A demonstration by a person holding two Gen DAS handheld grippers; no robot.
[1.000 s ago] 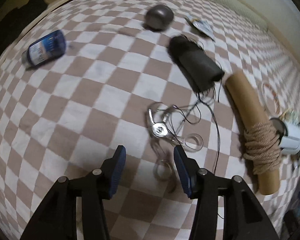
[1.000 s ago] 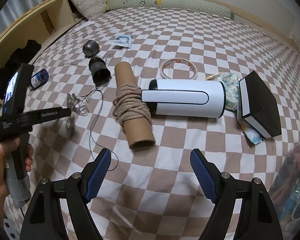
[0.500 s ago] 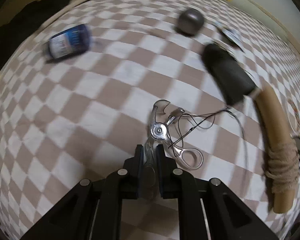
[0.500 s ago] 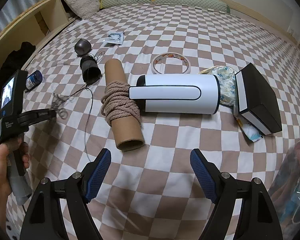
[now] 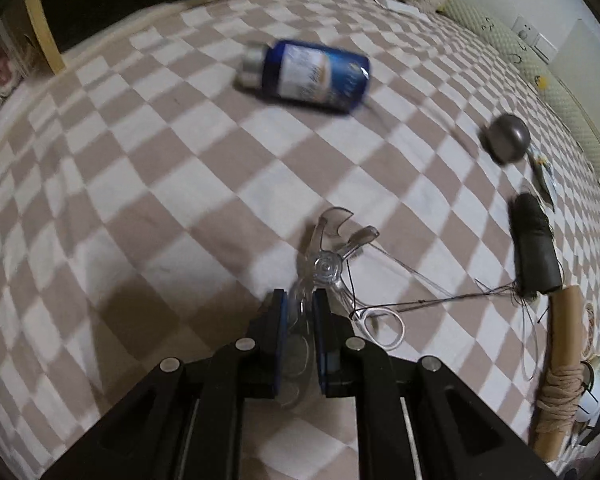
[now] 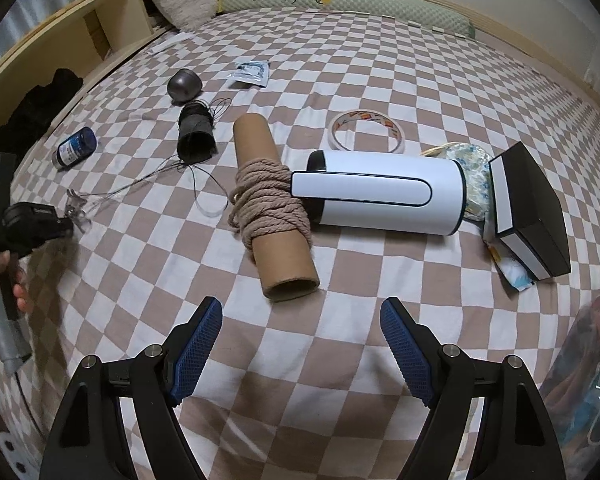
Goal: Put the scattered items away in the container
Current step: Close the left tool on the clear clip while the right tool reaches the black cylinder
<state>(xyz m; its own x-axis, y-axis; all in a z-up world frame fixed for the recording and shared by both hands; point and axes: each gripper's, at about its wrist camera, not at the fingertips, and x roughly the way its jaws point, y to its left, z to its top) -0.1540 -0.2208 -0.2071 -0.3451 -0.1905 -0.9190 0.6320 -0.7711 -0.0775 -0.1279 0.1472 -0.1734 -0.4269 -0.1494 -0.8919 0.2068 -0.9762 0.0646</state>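
At lower centre of the left view, the left gripper (image 5: 300, 312), wide apart a second ago, is now clamped on one handle of the scissors (image 5: 328, 268), which are lifted, tangled thread (image 5: 440, 300) trailing. The right gripper (image 6: 302, 344) has stayed wide, empty. No container is identifiable.

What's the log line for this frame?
left tongs: shut on scissors | right tongs: open, empty | thread: tangled in scissors
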